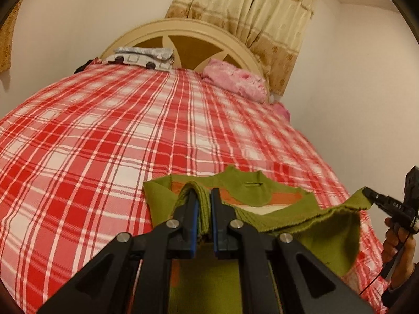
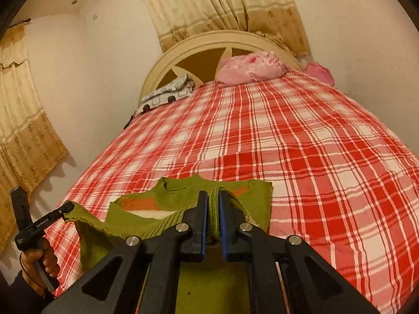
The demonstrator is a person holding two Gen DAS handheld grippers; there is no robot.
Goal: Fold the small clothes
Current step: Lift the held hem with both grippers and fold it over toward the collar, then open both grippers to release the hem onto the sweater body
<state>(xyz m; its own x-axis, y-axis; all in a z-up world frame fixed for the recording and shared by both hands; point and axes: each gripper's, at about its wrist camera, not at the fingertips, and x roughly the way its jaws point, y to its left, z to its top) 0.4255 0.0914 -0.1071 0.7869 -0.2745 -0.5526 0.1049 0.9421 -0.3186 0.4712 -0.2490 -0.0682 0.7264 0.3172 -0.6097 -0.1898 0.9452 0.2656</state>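
Left gripper pinched tight on ribbed hem of green knit sweater | right gripper clamped on same hem's other corner | sweater lifted at near edge, collar end lying on bed's red-white plaid sheet | pink pillow at cream arched headboard

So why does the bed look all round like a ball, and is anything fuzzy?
Left wrist view: the fisheye lens bulges the plaid bedsheet and darkens the corners; the far checks smear slightly. Right wrist view: same bulge, the curtain bends, the sheet's far end is soft, while the green sweater stays fairly sharp in warm, dim light.
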